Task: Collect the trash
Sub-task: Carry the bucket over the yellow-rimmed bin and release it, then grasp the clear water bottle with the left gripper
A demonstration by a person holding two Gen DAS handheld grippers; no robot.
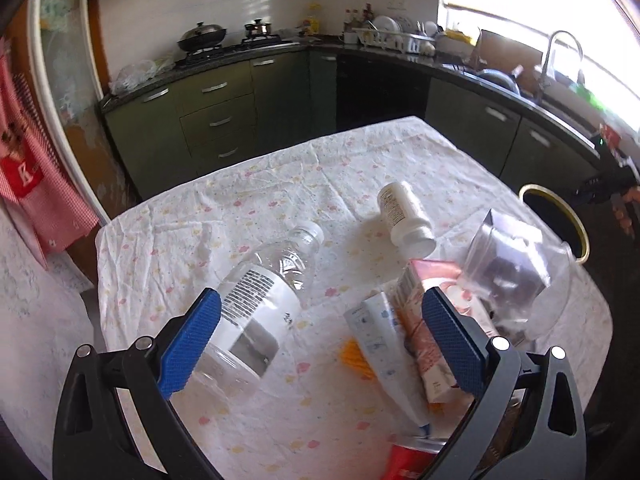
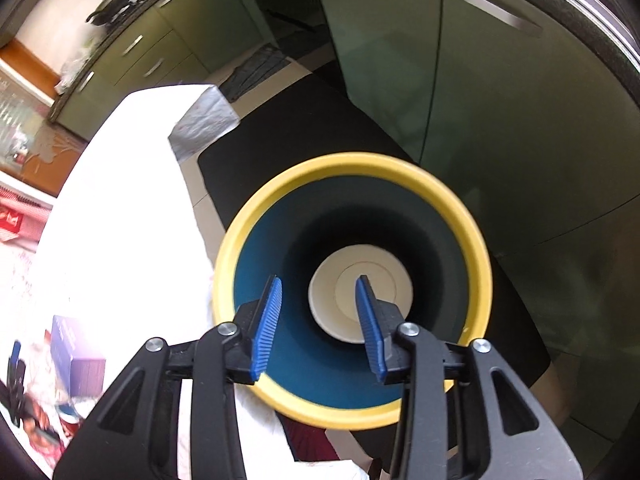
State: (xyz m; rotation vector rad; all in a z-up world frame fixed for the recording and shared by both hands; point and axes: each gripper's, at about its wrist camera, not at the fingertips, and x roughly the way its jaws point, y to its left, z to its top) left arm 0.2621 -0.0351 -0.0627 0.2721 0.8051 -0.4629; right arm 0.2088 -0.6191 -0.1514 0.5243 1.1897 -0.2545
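A clear plastic bottle [image 1: 272, 280] lies on the flowered tablecloth [image 1: 200, 220]. Beside it are a white pill bottle [image 1: 406, 216], a pink carton [image 1: 424, 320], a white tube [image 1: 384, 344], a clear zip bag [image 1: 508, 272] and a red can [image 1: 412, 460]. My left gripper [image 1: 322, 300] hovers open over them, its left finger by the bottle and its right finger in front of the carton. My right gripper [image 2: 319, 280] is open and empty, pointing down into the yellow-rimmed bin [image 2: 352, 168]. A white round object [image 2: 332, 296] lies at the bin's bottom.
The bin [image 1: 576, 220] stands on a black mat [image 2: 280, 128] off the table's right edge. Green cabinets [image 1: 216, 120] and a dark counter with pans and a sink ring the room. A red checked cloth [image 1: 36, 184] hangs at left. A blue box [image 2: 76, 356] sits on the table.
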